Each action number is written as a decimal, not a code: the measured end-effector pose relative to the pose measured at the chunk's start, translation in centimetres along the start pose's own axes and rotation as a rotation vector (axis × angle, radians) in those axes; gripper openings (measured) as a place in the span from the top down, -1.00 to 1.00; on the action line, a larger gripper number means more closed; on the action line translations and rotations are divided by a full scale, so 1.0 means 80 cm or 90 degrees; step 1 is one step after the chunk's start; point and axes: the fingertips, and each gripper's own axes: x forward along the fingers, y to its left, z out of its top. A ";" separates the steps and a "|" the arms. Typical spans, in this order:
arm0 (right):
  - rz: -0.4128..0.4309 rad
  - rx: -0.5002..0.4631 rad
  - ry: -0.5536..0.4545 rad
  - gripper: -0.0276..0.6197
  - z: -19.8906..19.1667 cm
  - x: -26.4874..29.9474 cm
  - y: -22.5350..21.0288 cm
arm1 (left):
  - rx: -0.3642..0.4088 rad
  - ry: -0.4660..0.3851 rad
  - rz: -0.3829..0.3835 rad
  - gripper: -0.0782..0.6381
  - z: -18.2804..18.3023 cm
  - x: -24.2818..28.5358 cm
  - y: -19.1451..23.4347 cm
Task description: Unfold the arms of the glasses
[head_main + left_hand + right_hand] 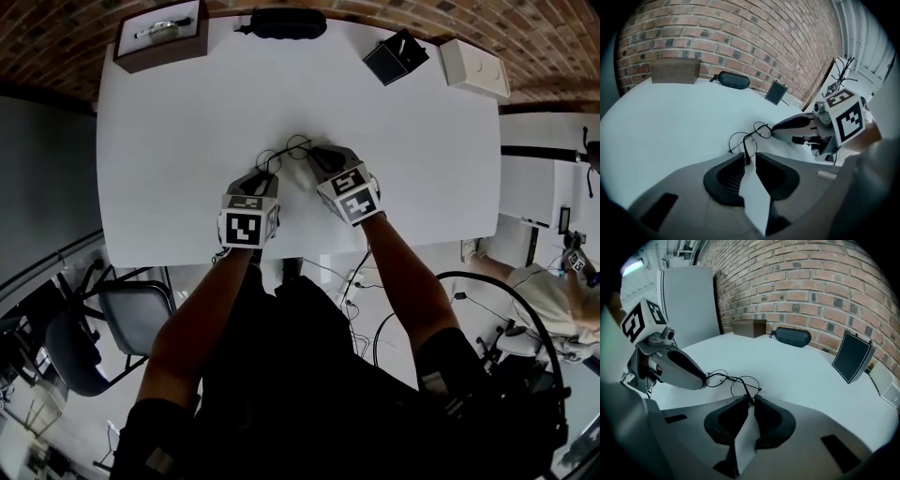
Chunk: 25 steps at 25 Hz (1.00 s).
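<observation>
Thin round wire-rimmed glasses point(286, 150) lie near the middle of the white table point(169, 169), lenses toward the far side. My left gripper point(265, 174) comes in from the near left. In the left gripper view one glasses arm point(746, 152) runs into the gap between its jaws, against one pad, with white table showing beside it; this gripper point(750, 158) is open. My right gripper point(319, 161) comes in from the near right. In the right gripper view its jaws point(751, 400) stand narrow, closed on the tip of the other glasses arm point(749, 394).
At the table's far edge stand a brown box point(161, 36), a dark glasses case point(289, 23), a black square card point(396, 56) and a white box point(475, 67). A brick wall point(825, 282) rises behind. A chair point(103, 328) stands at the near left.
</observation>
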 end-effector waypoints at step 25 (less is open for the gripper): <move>0.045 0.075 -0.134 0.83 0.044 -0.059 0.036 | 0.035 -0.083 -0.063 0.67 0.046 -0.044 -0.035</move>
